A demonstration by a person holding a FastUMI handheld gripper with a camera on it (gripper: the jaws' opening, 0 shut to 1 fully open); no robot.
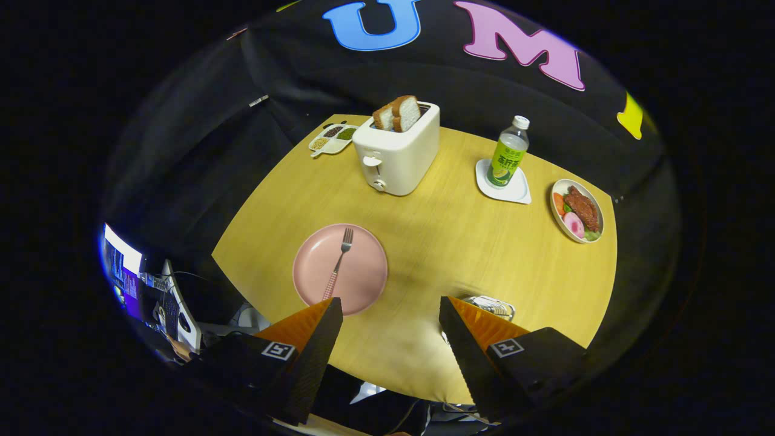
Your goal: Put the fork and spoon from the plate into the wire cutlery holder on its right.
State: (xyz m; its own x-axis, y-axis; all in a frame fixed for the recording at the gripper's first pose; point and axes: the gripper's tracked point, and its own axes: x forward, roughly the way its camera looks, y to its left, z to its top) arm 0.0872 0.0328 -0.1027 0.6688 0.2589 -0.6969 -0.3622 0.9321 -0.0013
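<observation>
A pink plate [363, 275] lies on the wooden table just beyond my left finger. A fork [338, 264] with a patterned handle rests on it, tines pointing away from me. The wire cutlery holder [491, 307] peeks out behind my right finger, mostly hidden by it. My gripper [390, 309] hovers high above the near part of the table, open, with nothing between its fingers. I cannot make out a spoon.
A white toaster [396, 154] with bread slices stands at the far middle, a divided snack tray [332, 138] to its left. A green-labelled bottle [508, 154] stands on a white coaster, and a bowl of food [577, 211] sits at the far right. The table's near edge runs just under my fingers.
</observation>
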